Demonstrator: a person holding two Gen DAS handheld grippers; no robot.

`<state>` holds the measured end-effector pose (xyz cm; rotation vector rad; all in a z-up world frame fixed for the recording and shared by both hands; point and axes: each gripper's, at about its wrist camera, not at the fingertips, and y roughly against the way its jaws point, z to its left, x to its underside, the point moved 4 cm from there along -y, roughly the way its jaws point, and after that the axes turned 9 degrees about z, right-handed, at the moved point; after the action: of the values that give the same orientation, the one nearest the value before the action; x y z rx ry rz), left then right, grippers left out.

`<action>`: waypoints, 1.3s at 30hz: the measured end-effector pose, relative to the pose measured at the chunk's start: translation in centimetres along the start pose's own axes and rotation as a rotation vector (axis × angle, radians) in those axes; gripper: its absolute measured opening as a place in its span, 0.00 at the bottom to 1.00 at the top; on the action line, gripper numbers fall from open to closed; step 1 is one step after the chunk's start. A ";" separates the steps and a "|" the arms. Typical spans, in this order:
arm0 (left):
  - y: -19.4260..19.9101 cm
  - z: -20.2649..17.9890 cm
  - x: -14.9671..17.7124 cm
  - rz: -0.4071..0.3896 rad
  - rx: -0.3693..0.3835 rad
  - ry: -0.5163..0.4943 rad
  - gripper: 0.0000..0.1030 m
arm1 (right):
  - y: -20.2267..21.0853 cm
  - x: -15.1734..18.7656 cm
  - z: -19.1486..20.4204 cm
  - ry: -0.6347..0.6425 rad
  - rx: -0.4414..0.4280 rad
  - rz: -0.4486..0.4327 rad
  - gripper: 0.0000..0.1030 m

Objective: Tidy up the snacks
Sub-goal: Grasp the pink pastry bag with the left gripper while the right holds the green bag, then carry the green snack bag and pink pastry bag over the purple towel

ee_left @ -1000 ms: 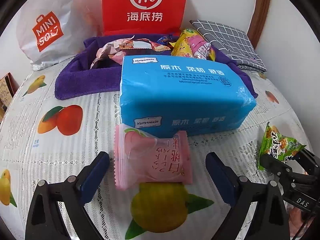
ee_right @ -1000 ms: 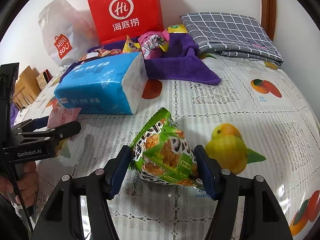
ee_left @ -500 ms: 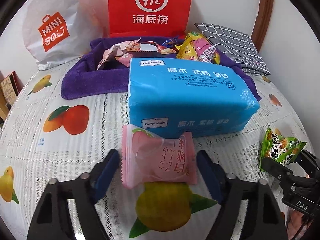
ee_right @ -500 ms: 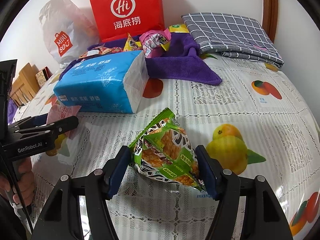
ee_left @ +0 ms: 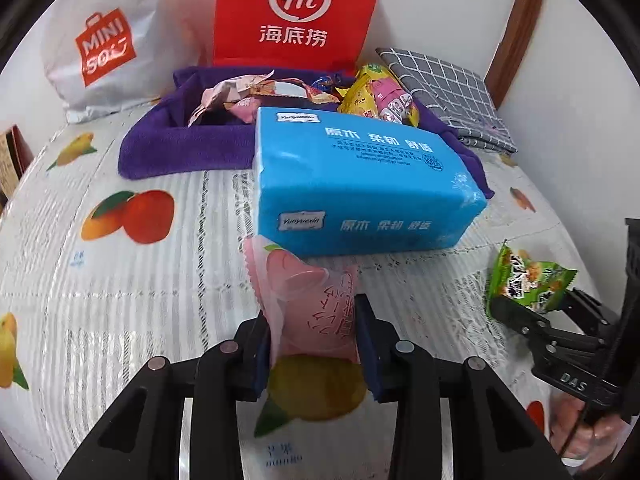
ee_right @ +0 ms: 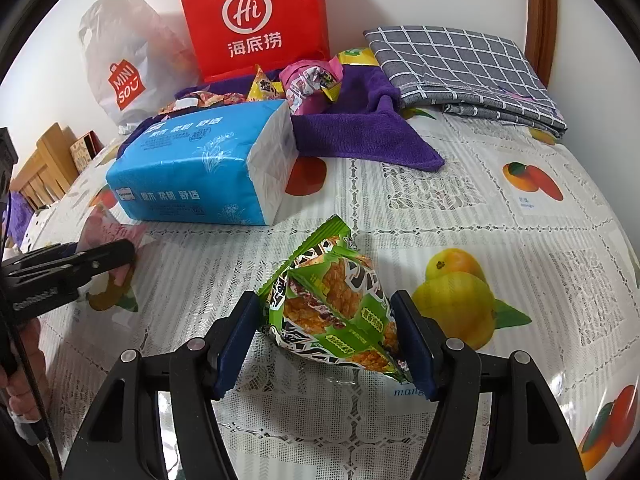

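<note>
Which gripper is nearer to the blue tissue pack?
Left. The left gripper, closing on the pink snack, sits right in front of the tissue pack. The right gripper, holding the green snack, is farther off to its side.

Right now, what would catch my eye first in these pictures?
Probably the blue tissue pack in the middle of the fruit-print tablecloth, with the red bag standing behind it. Then the snacks: the left hand-held gripper is closing on a pink packet, and the right hand-held gripper grips a green packet.
</note>
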<state>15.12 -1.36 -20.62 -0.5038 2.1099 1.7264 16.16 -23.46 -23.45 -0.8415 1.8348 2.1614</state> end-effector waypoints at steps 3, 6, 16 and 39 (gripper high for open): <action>0.6 0.3 0.4 -0.002 0.021 0.014 0.33 | 0.0 0.0 0.0 0.002 0.002 0.001 0.65; 1.3 0.5 0.8 -0.006 0.054 0.026 0.32 | 0.0 0.0 0.0 0.000 -0.003 0.000 0.66; 4.0 1.2 0.9 -0.039 0.111 0.047 0.32 | 0.5 0.1 -0.4 -0.032 -0.009 -0.009 0.58; 9.1 0.5 -2.6 -0.117 0.155 0.026 0.32 | 9.9 -4.3 5.5 0.070 -0.108 -0.150 0.57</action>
<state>12.93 0.96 -11.68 -0.5944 2.1644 1.4871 13.24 -19.47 -12.36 -1.0549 1.6393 2.1780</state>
